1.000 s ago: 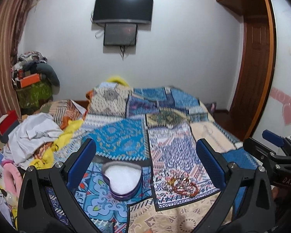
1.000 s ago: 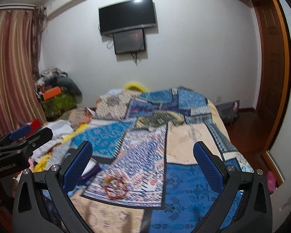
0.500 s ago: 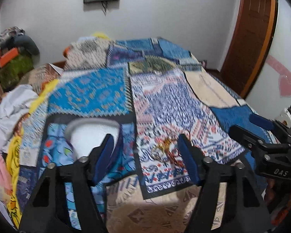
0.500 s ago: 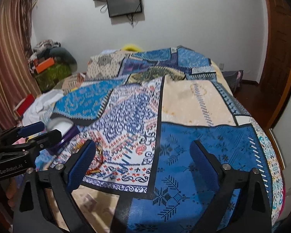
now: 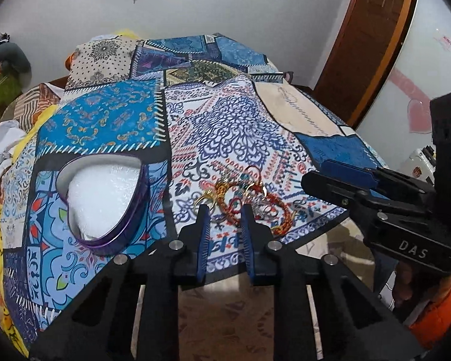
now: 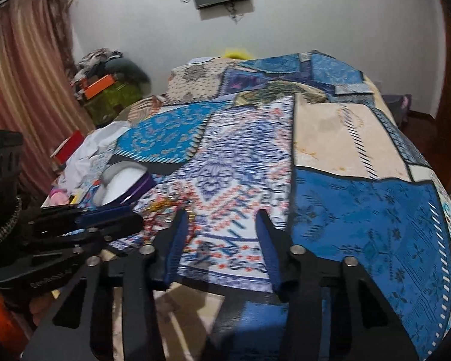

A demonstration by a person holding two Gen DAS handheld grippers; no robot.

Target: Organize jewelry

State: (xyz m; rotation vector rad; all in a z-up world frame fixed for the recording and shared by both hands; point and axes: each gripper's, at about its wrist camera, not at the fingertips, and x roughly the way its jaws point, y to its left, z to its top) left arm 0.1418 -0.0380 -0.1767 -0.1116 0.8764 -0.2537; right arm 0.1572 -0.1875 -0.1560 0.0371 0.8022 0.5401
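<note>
The jewelry tangle [image 5: 249,201] is lying left-right on the bed [image 5: 225,126], partly hidden behind the narrowly parted left hand-held gripper [image 5: 224,210]; the right hand-held gripper [image 6: 222,216] is hanging released.

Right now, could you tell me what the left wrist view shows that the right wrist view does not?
Only the left wrist view shows the jewelry pile sharply, red and gold pieces tangled just past the left claw, whose fingers are narrowed but still apart. It also shows the heart-shaped tin in full, with white padding inside.

Only the right wrist view shows the striped curtain and the right claw open over bare patchwork bedspread.

Both show the tin, the jewelry, the bedspread and the other claw from the side.
</note>
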